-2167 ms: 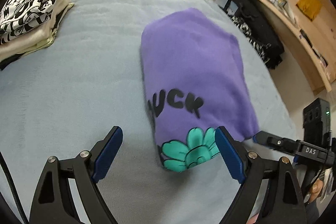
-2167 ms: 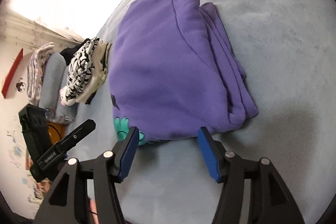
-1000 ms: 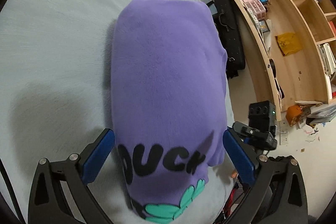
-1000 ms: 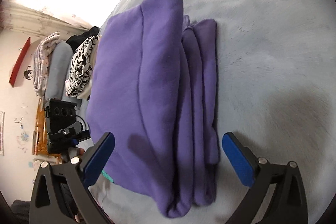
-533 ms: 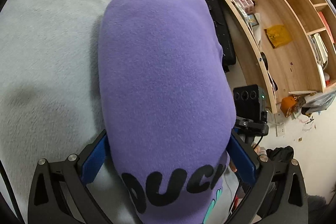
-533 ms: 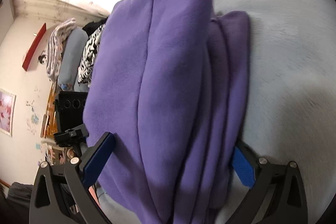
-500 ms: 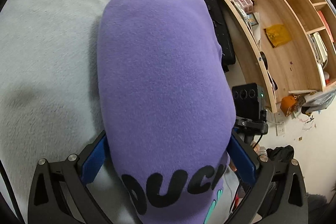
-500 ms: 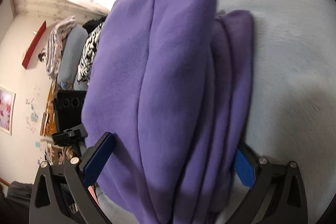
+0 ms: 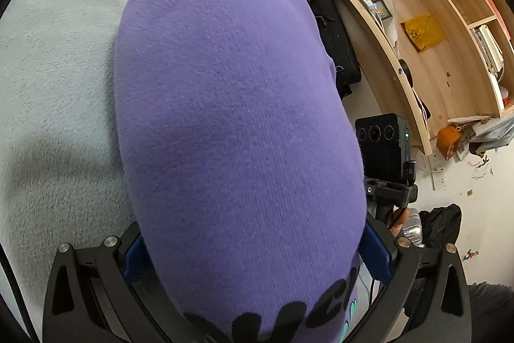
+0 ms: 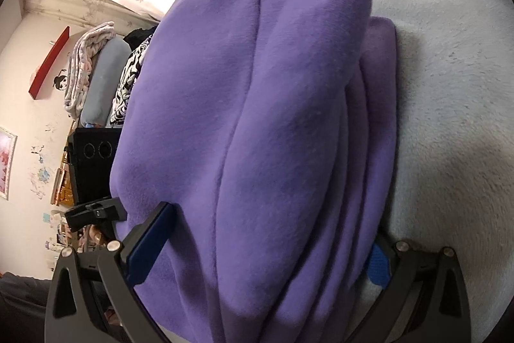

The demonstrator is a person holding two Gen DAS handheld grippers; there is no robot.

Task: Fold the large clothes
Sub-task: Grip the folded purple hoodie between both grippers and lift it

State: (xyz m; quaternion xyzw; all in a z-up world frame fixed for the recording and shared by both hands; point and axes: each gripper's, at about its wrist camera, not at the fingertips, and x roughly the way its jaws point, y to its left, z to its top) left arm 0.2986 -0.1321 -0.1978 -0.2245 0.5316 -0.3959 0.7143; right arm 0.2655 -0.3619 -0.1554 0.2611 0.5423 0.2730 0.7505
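Note:
A folded purple sweatshirt point(image 9: 237, 124) with black letters at its near end lies on the pale blue bed point(image 9: 54, 60). In the left wrist view it fills the space between the blue pads of my left gripper point(image 9: 257, 253), whose jaws stand wide and press its two sides. In the right wrist view the same folded sweatshirt point(image 10: 257, 124) shows its stacked layers, and my right gripper point(image 10: 263, 256) straddles the bundle, wide apart, one pad on each side. The fingertips are partly hidden by fabric.
A wooden bookshelf point(image 9: 427, 31) with boxes and books stands past the bed's edge, with a black bag point(image 9: 327, 18) below it. A pile of folded clothes point(image 10: 128, 79) and a pillow point(image 10: 102, 76) lie at the bed's far side. The opposite gripper's black camera box point(image 9: 382, 147) shows.
Both grippers have pushed further in around the folded sweatshirt. It now fills more of each view, and the printed letters have slid toward the bottom edge of the left view.

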